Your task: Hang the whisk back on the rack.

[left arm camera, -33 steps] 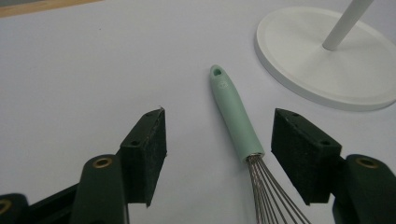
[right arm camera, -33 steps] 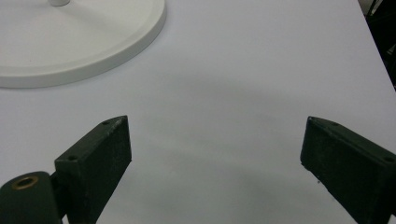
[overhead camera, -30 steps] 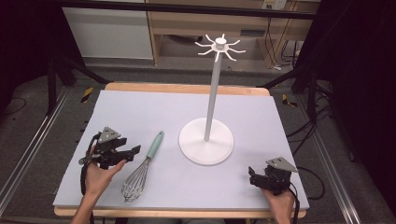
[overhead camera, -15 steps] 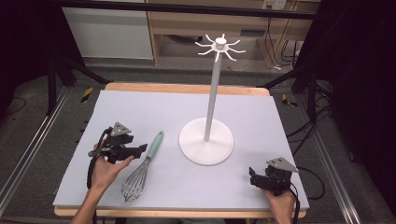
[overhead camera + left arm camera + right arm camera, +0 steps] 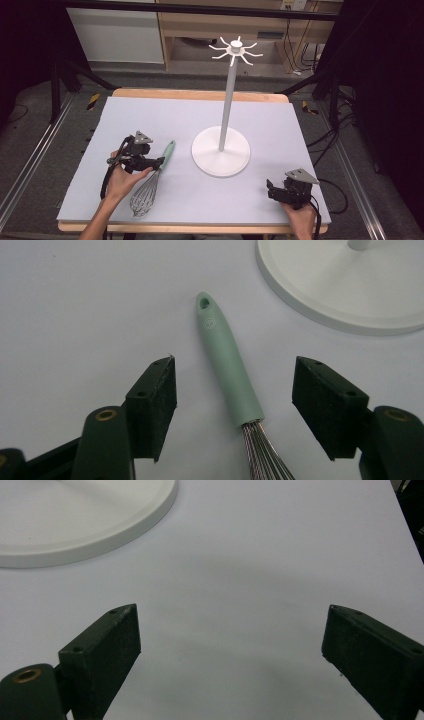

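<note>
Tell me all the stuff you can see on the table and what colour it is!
Whisk: one, mint-green handle with silver wires, lying flat on the left half of the table, handle pointing away from the person.
Hook stand: one, white, round base near the middle of the table, tall pole with curled hooks on top.
Table mat: one, pale lilac-grey, covering the wooden tabletop.
Shelf unit: one, light wood, behind the table.
Left tongs: one, black, open, jaws on either side of the whisk handle, not touching it.
Right tongs: one, black, open, over bare mat at the near right corner.
Hands: two, one holding each tongs at the near edge.
</note>
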